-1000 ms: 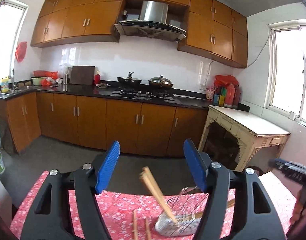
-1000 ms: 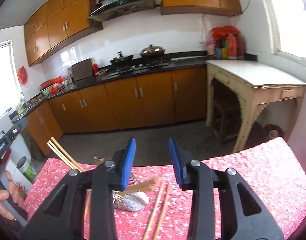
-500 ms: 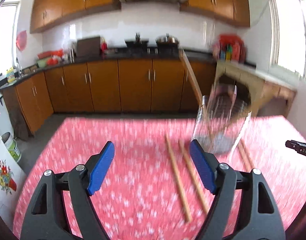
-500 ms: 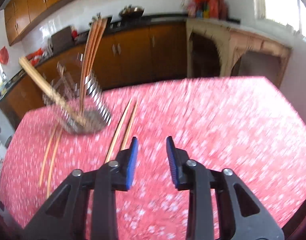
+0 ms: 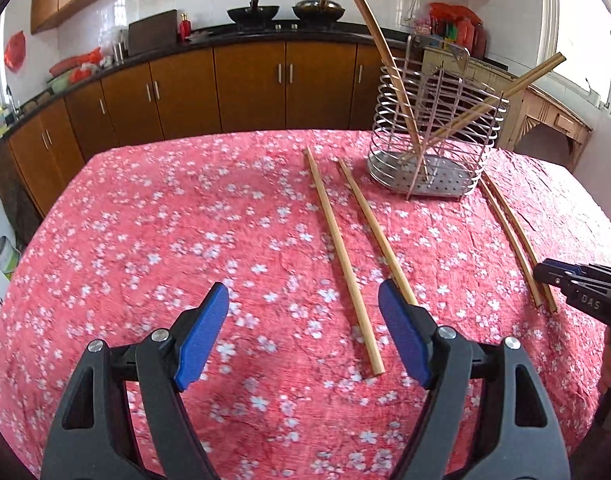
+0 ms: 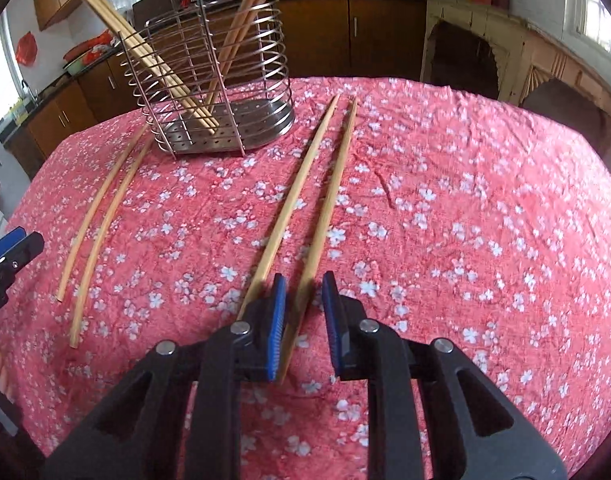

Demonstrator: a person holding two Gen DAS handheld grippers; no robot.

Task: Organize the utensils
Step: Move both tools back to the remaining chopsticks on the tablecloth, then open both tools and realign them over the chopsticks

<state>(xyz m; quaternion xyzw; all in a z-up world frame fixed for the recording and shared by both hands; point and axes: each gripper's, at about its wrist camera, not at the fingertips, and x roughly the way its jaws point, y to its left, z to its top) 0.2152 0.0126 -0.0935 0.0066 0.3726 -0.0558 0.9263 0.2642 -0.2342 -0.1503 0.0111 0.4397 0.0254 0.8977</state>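
A wire utensil holder (image 5: pixel 435 136) (image 6: pixel 215 76) stands upright on the red floral tablecloth (image 5: pixel 185 220) with several chopsticks leaning in it. Two chopsticks (image 5: pixel 337 244) lie left of it in the left wrist view, and a thinner pair (image 5: pixel 513 240) lies to its right. My left gripper (image 5: pixel 303 320) is open and empty above the cloth, near the ends of the first pair. My right gripper (image 6: pixel 303 312) is narrowly open; one chopstick (image 6: pixel 325 216) of a pair lies between its fingers, the other (image 6: pixel 293 196) just outside. The thinner pair (image 6: pixel 101 216) lies to the left.
Brown kitchen cabinets (image 5: pixel 249 88) and a dark counter run behind the table. A pale wooden side table (image 6: pixel 505 52) stands to the right. The table's edges fall away on all sides. The other gripper shows at the frame edge (image 5: pixel 577 284) (image 6: pixel 5 256).
Both grippers tilted down from facing the kitchen to facing the tabletop. The right gripper came low over a chopstick pair. The holder now stands upright and still.
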